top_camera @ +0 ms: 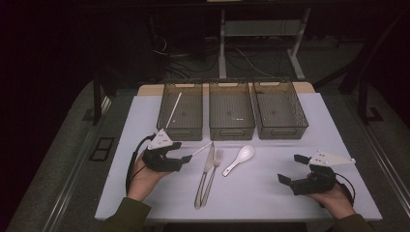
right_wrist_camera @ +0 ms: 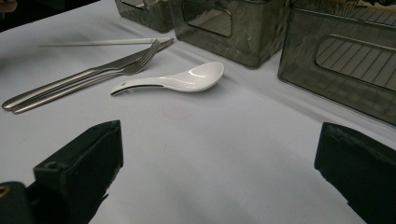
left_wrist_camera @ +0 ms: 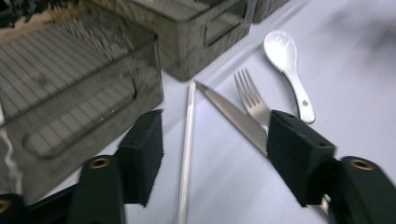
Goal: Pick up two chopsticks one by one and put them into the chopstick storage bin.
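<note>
Left gripper (left_wrist_camera: 215,154) jaws straddle chopstick (left_wrist_camera: 186,154); high view adds another (top_camera: 173,110).

A dim lab or test room: a white-covered bench (top_camera: 270,188) stands on grey carpet, loose cables (top_camera: 193,60) trail across the floor behind it beneath the frame of an adjustable desk (top_camera: 222,43), and three identical grey bins (top_camera: 232,113) are lined up in a row.

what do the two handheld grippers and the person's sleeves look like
Both the left gripper and the right gripper are black, with two blocky black jaws; brass-coloured rivets sit at the jaw bases. Each carries a grey three-cornered plate on top with small holes in it, and a black cable loops from its back. The person's sleeves are dark olive.
</note>
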A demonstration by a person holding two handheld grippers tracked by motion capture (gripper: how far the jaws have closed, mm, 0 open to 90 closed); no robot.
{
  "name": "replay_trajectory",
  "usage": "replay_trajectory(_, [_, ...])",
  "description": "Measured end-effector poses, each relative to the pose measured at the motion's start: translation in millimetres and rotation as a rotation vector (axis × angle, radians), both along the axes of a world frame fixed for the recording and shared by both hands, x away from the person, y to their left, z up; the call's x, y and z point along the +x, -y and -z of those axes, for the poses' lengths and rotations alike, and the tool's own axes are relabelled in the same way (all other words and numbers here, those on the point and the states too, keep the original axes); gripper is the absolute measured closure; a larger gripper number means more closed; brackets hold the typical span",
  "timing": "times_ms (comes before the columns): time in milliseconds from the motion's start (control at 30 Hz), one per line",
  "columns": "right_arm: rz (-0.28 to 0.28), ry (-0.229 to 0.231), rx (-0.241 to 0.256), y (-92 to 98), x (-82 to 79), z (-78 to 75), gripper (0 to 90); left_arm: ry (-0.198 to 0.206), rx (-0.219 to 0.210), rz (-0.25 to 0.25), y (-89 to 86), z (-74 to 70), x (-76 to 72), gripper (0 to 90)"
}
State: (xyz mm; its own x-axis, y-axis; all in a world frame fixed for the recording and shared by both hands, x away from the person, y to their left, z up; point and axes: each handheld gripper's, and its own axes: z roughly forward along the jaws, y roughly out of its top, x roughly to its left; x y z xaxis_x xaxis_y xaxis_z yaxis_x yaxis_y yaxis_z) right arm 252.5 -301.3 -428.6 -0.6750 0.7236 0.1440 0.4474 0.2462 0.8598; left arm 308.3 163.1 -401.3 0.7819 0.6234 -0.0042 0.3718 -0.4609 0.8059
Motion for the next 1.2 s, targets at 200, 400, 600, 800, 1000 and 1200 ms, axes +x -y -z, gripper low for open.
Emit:
replay_trajectory(200, [-0.007,0.004,-0.004,-0.3,-1.4,-0.3,1.3,-0.030,0.049,0.008,-2.1,16.6,4.7,51.3])
replay_trajectory(400, [-0.007,0.001,-0.009,-1.0,-0.6,0.3,1.3,-0.075,0.060,0.017,-2.2,29.8,15.1,63.8])
replay_trajectory(600, [-0.007,0.001,-0.011,-0.8,-0.7,0.3,1.3,-0.096,0.071,0.008,-6.4,36.8,22.1,71.2])
replay_trajectory(800, [-0.009,0.001,-0.014,-1.2,-0.8,0.4,1.3,-0.135,0.057,0.015,-8.2,43.3,26.1,74.9])
replay_trajectory(1000, [-0.009,0.001,-0.015,-1.1,-0.7,0.4,1.3,-0.150,0.072,0.015,-9.0,47.2,28.5,78.6])
replay_trajectory(1200, [-0.009,0.001,-0.017,-1.4,-0.9,0.5,1.3,-0.134,0.097,0.014,-7.1,46.9,27.6,83.2])
